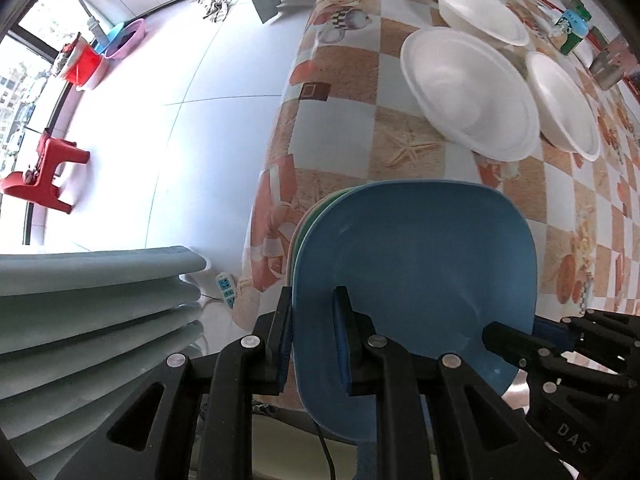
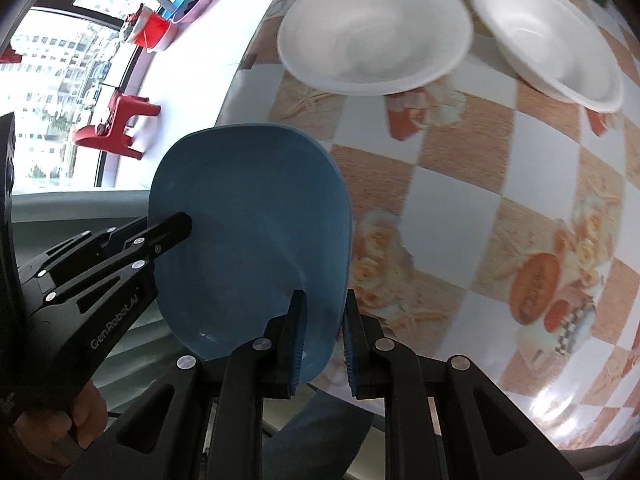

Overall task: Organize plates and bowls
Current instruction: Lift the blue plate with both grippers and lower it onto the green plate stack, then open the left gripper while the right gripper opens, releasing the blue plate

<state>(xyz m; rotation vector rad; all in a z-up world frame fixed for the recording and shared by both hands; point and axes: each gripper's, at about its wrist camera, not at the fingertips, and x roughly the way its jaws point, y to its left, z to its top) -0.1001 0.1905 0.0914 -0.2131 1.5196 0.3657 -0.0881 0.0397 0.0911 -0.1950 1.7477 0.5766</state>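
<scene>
Two grippers are sharing one blue plate (image 1: 416, 264) above the counter (image 1: 400, 140) edge: the left gripper (image 1: 314, 334) and right gripper (image 2: 323, 340) are both pinching its rim. Three white bowls (image 1: 468, 88) are waiting beyond; setting the plate down likely comes next.

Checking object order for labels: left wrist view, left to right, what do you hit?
Red stool → red bucket → pink basin → power strip → left gripper shut on the blue plate → right gripper at the plate's other edge.
</scene>
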